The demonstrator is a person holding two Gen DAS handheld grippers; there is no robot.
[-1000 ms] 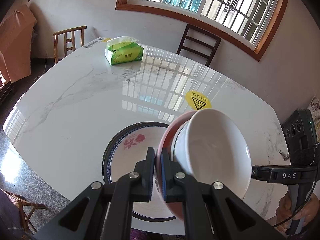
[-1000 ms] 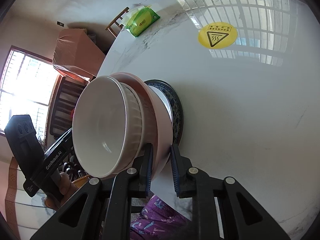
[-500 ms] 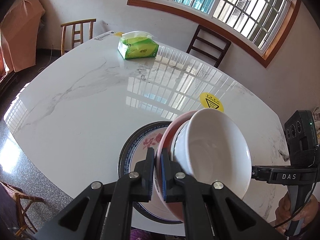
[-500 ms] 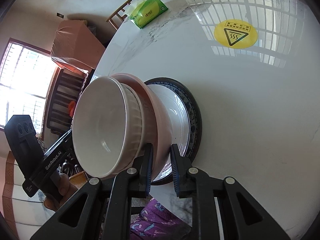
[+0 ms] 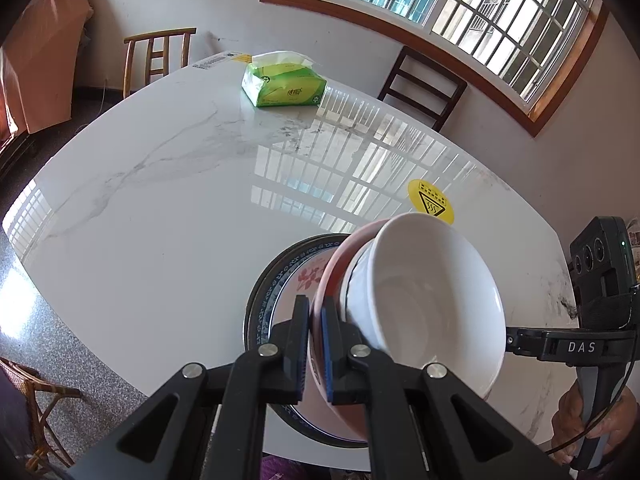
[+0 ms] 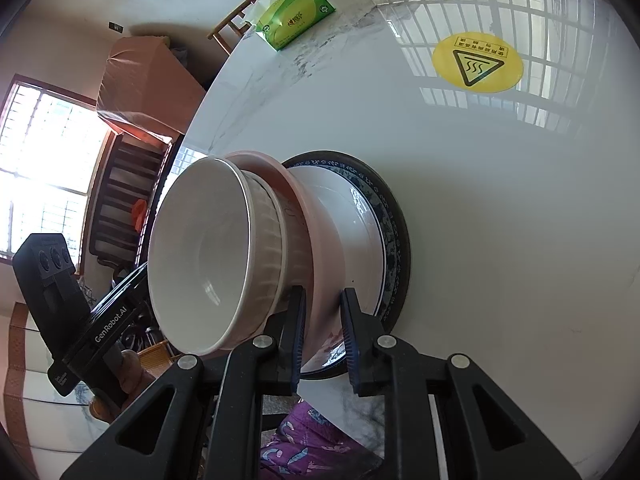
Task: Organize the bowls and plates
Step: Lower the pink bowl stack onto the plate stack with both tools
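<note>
Marble table [image 5: 160,208], yellow heat-warning sticker [image 6: 477,62]; left "GenRobot.AI" gripper [image 5: 315,344] jaws clenched on pink bowl [image 5: 320,364], right "DAS" gripper [image 6: 322,340] jaws released

The plate [image 5: 276,284] lies largely hidden behind the stacked bowls [image 5: 424,304]. Whether the bowls touch it cannot be told. Print on the yellow sticker [image 6: 478,62] is too small to read. The right hand [image 5: 592,428] is cut off at the frame edge.

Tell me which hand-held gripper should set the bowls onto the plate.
Probably left. The left hand-held gripper is clamped on the rim of the pink bowl over the plate; the right hand-held gripper stands open around that rim.
</note>
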